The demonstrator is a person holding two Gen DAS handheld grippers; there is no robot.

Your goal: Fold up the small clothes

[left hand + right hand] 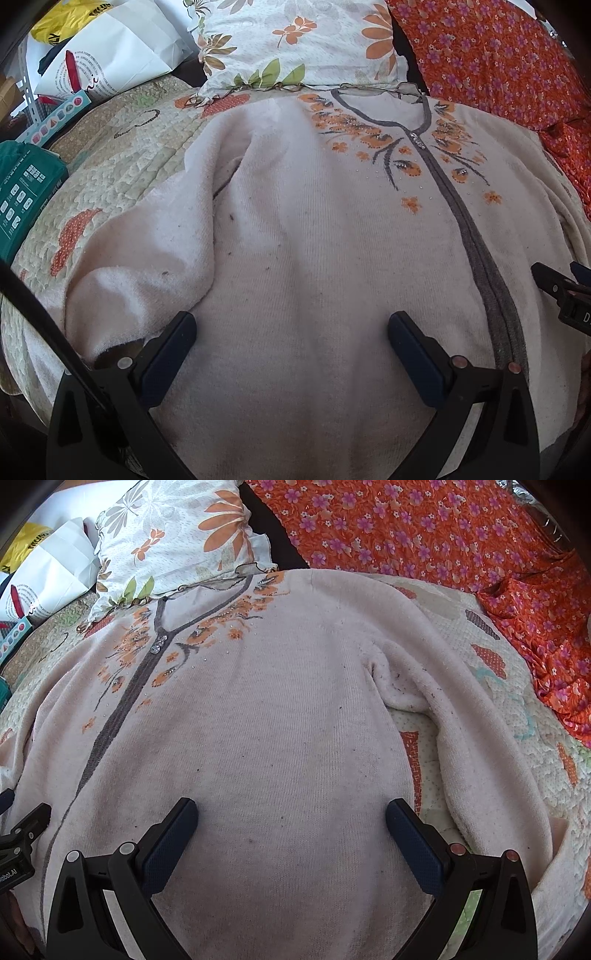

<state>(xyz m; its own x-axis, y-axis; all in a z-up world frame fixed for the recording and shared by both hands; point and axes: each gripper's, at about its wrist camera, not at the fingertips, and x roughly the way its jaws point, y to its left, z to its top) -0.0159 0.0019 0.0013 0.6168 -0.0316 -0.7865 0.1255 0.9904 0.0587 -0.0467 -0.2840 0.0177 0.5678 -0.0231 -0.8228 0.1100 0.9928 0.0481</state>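
a pale pink zip-front cardigan with orange flower embroidery lies face up on a quilted bedspread, collar touching a floral pillow. the left gripper and right gripper hover above it, jaws spread wide, holding nothing.

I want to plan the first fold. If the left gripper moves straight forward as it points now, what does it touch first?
Probably the cream cardigan itself: the left gripper is open, pointing over its front panel left of the grey zipper band. Depth is unclear; the floral pillow lies beyond.
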